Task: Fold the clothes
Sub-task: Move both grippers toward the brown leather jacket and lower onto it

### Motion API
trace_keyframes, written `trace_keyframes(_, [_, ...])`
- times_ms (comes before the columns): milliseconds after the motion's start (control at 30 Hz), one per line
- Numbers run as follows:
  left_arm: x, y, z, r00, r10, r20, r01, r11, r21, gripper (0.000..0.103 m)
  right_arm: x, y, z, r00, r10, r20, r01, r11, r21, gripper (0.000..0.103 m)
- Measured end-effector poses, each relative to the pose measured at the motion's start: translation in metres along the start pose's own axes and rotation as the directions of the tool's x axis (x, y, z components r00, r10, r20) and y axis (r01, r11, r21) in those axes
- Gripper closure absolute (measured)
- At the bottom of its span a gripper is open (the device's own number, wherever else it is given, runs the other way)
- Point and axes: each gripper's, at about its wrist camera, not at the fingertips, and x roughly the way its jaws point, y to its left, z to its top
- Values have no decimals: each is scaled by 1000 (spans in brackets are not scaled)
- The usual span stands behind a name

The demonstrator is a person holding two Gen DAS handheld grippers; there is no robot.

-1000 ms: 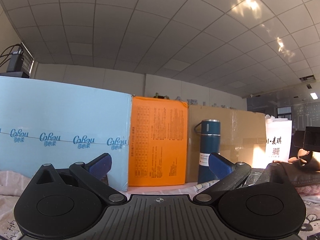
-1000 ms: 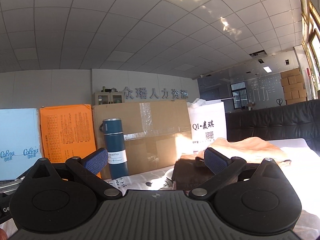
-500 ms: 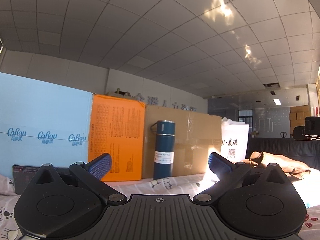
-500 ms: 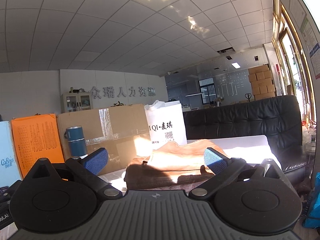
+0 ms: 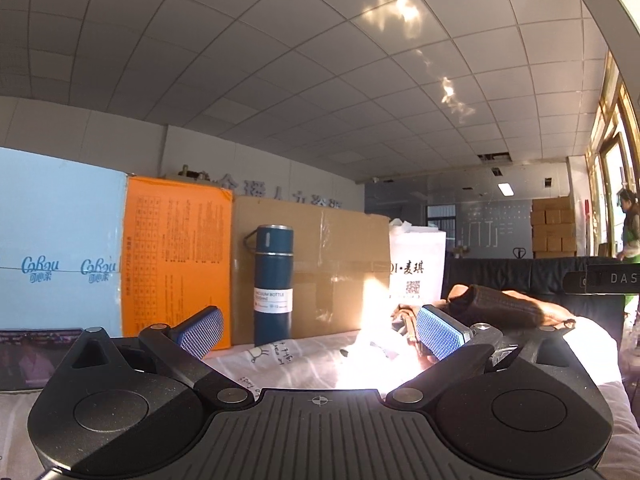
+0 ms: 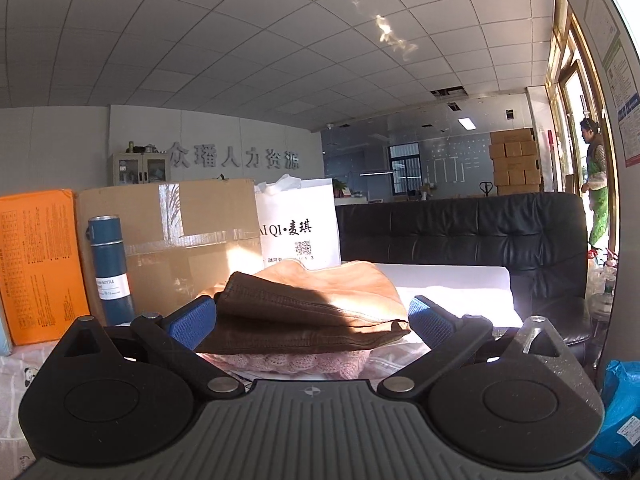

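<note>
Plainly, both claws, the left claw [image 5: 318, 330] and the right claw [image 6: 312, 316], gape with nothing held. The brown garment [image 6: 304, 312] lies doubled over a pink knit [image 6: 300, 362] on the tabletop [image 5: 288, 364]; soft and limp, it looks best pinched at a hem corner.

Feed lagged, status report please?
Both hand-held grippers open, left, right. Brown garment piled ahead of right, ungrasped. Blue bottle stands clear.
</note>
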Motion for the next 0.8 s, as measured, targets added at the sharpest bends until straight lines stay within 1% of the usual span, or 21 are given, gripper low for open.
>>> trace_keyframes(67, [6, -4, 1, 1000, -2, -20, 2, 1000, -1, 0, 8, -6, -1, 1000, 0, -10, 0, 1000, -18, 0])
trace_keyframes(133, [16, -7, 2, 999, 1, -39, -2, 1000, -23, 0, 18, -11, -2, 1000, -4, -23, 3, 999, -35, 0])
trace_keyframes(300, [47, -14, 12, 995, -28, -98, 14, 990, -143, 0, 43, -26, -4, 998, -14, -53, 10, 997, -79, 0])
trace_keyframes(400, [69, -20, 16, 988, -77, -132, 49, 978, -203, 0, 58, -34, -6, 997, -20, -68, 13, 995, -97, 0])
trace_keyframes(467, [84, -25, 19, 981, -118, -157, 78, 967, -242, 0, 73, -35, -5, 996, -11, -85, 2, 994, -112, 0])
trace_keyframes(533, [102, -24, 18, 967, -160, -199, 95, 948, -303, 0, 88, -31, -3, 994, 10, -107, -27, 988, -153, 0])
trace_keyframes(633, [128, -21, 14, 942, -220, -255, 101, 907, -408, 0, 111, -16, 2, 982, 100, -161, -135, 964, -228, 0])
trace_keyframes(700, [145, -19, 11, 925, -256, -279, 100, 876, -472, 7, 127, -4, 4, 972, 135, -194, -183, 949, -256, 0])
trace_keyframes(733, [152, -17, 10, 921, -265, -285, 97, 865, -492, 8, 135, 1, 5, 966, 152, -210, -207, 941, -270, 0])
trace_keyframes(800, [165, -14, 6, 912, -284, -296, 92, 845, -527, 20, 146, 2, 5, 966, 143, -214, -193, 952, -237, 0])
